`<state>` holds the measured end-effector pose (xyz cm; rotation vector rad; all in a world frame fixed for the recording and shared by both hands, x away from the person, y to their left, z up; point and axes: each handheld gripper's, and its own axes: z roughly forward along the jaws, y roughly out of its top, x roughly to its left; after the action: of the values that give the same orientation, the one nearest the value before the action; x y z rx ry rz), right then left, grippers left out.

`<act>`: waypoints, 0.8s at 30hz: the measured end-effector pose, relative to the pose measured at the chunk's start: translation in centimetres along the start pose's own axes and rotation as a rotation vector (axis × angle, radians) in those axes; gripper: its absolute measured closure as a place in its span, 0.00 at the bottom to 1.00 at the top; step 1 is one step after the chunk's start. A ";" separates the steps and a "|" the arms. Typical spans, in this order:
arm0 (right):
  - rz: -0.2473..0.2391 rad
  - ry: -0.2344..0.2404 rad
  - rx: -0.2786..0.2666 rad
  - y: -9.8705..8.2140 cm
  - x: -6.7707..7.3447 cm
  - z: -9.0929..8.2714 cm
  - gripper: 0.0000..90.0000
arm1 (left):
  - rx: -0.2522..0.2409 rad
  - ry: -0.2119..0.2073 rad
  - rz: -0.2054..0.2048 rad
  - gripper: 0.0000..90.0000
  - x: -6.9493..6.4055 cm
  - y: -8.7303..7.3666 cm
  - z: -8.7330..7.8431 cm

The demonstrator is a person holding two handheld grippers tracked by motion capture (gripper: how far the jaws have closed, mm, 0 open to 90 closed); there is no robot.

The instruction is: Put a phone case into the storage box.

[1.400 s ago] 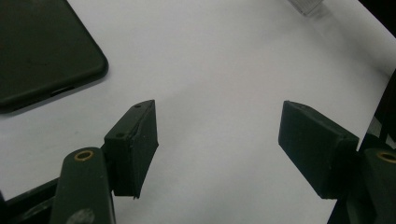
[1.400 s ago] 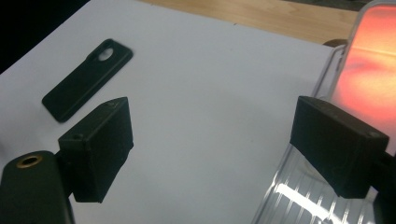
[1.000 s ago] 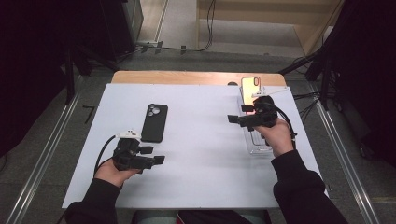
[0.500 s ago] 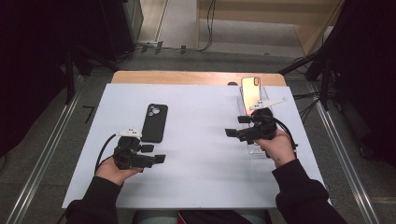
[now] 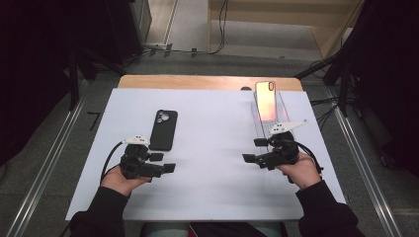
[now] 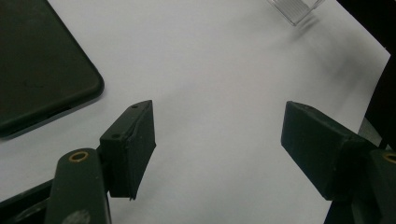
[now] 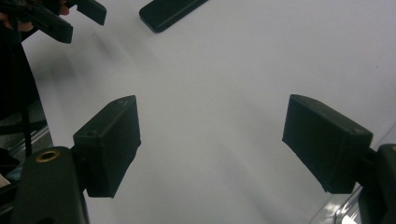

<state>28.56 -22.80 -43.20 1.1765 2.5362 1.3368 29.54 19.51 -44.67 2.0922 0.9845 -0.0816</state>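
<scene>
1. My left gripper [image 5: 165,163] rests low over the near-left part of the desk [image 5: 212,197], jaws standing well apart with only bare white surface between them. It holds nothing.
2. My right gripper [image 5: 254,150] hangs over the near-right part, jaws also wide and empty. They have just been closing a little, with nothing between them.
3. The black phone case [image 5: 163,129] lies flat, camera cut-out toward the far edge, left of centre and just beyond my left gripper. It is close to the gripper but not touching it. I judge the gripper is parked there to reach it readily.
4. The phone [image 5: 266,100], screen glowing orange-pink, leans in a clear stand [image 5: 276,126] near the far-right corner, well apart from the case. I judge the stand keeps it propped for an easy pick-up.
5. The white surface between the grippers is bare, so nothing blocks either reach. Cables [image 5: 220,29] lie on the floor beyond the far edge.
</scene>
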 end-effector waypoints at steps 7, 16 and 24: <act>0.007 -0.009 0.015 -1.8 0.2 0.0 0.20 | 0.002 -0.001 0.004 0.29 0.0 0.0 0.0; 0.009 -0.014 0.034 -3.4 0.2 0.0 0.20 | 0.002 -0.001 0.002 0.29 0.0 -0.1 0.1; 0.000 -0.015 0.044 -4.5 0.2 -0.1 0.20 | -0.001 -0.006 -0.006 0.29 0.1 -0.1 0.1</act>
<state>25.64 -24.23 -46.36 1.1888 2.5676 1.2732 29.56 19.55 -44.77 2.0875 0.9869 -0.0901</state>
